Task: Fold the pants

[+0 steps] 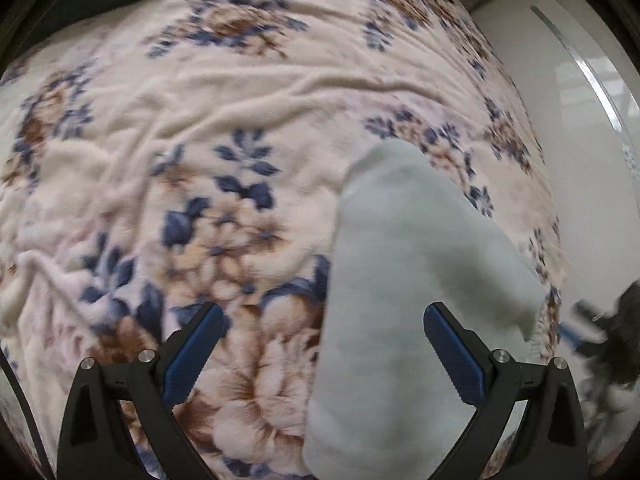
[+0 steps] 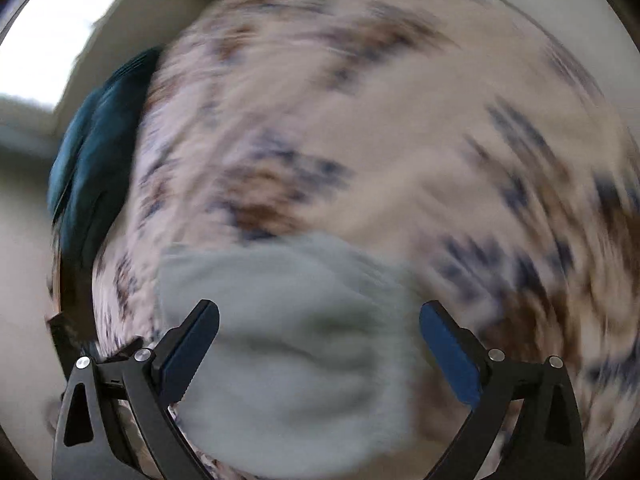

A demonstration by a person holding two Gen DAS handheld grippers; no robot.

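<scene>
The pale grey-green pants lie as a long folded strip on a floral blanket, near its right edge. My left gripper hovers above them, open wide, with the strip's left edge under the gap and its blue pads touching nothing. The right wrist view is heavily blurred. There the pants show as a rumpled grey-green heap below my right gripper, which stands open wide with nothing pressed between its pads.
The blanket covers the bed across both views. A white surface lies past the bed's right edge. A blurred dark shape shows at the right rim. A dark teal cloth sits at the bed's left edge.
</scene>
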